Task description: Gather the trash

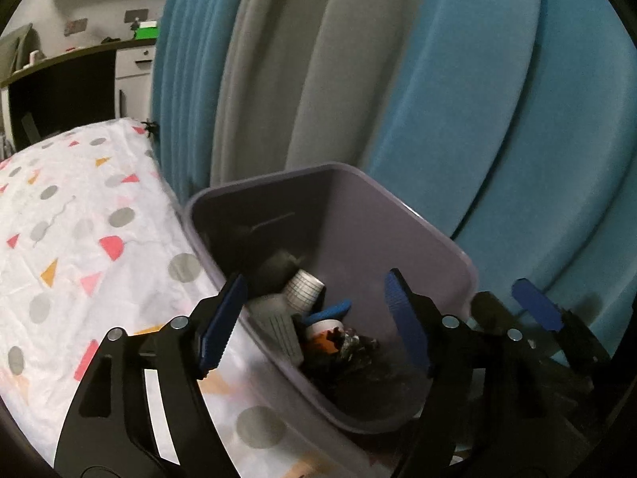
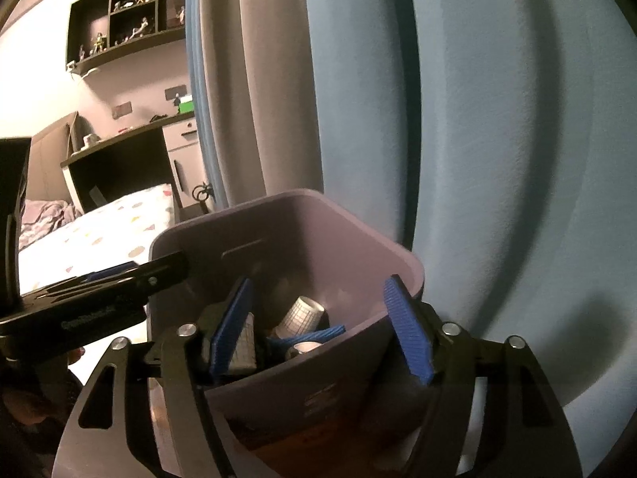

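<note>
A purple plastic bin (image 1: 398,239) stands between the bed and a padded wall. It holds trash: a white gridded paper cup (image 1: 304,290), a grey ribbed piece (image 1: 278,330), a blue strip (image 1: 330,310) and dark crumpled wrappers (image 1: 350,352). My left gripper (image 1: 314,322) is open and empty over the bin's mouth. My right gripper (image 2: 320,326) is open and empty over the same bin (image 2: 338,239), where the cup (image 2: 302,314) shows again. The right gripper's blue fingers (image 1: 535,304) show at the right of the left wrist view.
A bed with a white sheet with coloured shapes (image 1: 79,247) lies left of the bin. A blue and grey padded wall (image 1: 438,79) rises behind it. A dark desk (image 2: 119,151) and wall shelves with figurines (image 2: 119,12) stand far left.
</note>
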A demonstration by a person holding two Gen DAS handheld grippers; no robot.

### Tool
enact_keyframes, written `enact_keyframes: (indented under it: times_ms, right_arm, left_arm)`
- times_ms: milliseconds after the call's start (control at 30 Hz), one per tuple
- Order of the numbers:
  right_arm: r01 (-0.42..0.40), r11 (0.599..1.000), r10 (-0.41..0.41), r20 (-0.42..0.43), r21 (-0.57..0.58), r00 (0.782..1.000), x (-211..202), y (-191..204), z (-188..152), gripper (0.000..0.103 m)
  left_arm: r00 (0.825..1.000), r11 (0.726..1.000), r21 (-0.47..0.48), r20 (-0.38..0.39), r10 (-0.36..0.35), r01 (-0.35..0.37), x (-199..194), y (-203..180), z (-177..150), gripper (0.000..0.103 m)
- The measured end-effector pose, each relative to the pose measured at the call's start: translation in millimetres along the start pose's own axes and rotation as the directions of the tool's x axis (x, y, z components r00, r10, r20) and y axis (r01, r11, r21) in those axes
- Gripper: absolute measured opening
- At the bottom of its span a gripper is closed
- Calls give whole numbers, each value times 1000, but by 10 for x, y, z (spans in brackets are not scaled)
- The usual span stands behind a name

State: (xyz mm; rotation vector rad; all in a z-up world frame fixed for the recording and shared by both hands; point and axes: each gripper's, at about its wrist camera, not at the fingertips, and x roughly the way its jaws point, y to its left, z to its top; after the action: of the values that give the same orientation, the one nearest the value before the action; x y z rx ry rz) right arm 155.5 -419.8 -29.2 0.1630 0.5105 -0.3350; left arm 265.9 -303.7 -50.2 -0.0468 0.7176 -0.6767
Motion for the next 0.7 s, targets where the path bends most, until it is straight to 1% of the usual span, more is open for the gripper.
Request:
enact_keyframes:
  times_ms: [33,100,167,200,233,300,333,367,400,433,467,500,567,633,700]
  right_arm:
    - [-1,1000,1,13,4,1000,-31,-2,1,77]
    - [-3,1000,3,28,-3,1000,-76,7,4,79]
    - [-1,1000,2,46,-17,999,-139,39,-2,87]
    - [-2,1000,3,55,-22,998,-166,58,-3,88]
    - [-7,1000,9,64,-29,998,-200,86,-7,88]
    - [-17,999,21,66,-51,998,-258,169,-13,89]
    - [-31,998,35,64,-63,997,-285,220,-20,92]
    - [-39,997,43,66,-71,997,-309,262,-27,98]
    - [-43,996,48,72,-77,996,-347,307,-44,97]
    - [-51,995,58,79,-86,995,-392,360,-67,97]
    - [-64,993,72,81,-99,994,-434,422,-86,97]
    - [-70,992,79,80,-107,994,-466,470,-99,97]
    - [-85,989,95,76,-120,993,-536,576,-127,98]
    - [-92,987,103,77,-128,992,-602,660,-161,98]
    - [-86,986,99,83,-143,992,-684,753,-199,98]
  left_arm:
    - [1000,1000,-4,4,11,-11,-30,17,1,79]
    - [999,999,-9,16,39,-38,-129,65,-22,79]
    - [996,997,-6,29,81,-81,-230,100,-46,82]
    - [994,994,1,35,107,-107,-295,116,-65,85]
    - [989,990,9,48,143,-143,-379,136,-89,88]
    - [977,979,19,75,200,-202,-539,165,-135,90]
    - [969,973,23,94,227,-230,-649,183,-167,91]
    - [962,967,23,109,249,-253,-747,200,-199,93]
    - [949,956,24,132,286,-292,-890,218,-245,96]
    - [940,949,25,151,306,-314,-985,231,-272,97]
    - [929,941,22,170,329,-338,-1090,239,-308,97]
    - [914,930,17,192,358,-368,-1231,265,-367,97]
    - [907,925,10,200,370,-380,-1385,316,-434,97]
    - [906,923,-9,189,379,-384,-1552,411,-530,97]
    - [898,913,-25,174,404,-407,-1707,516,-640,97]
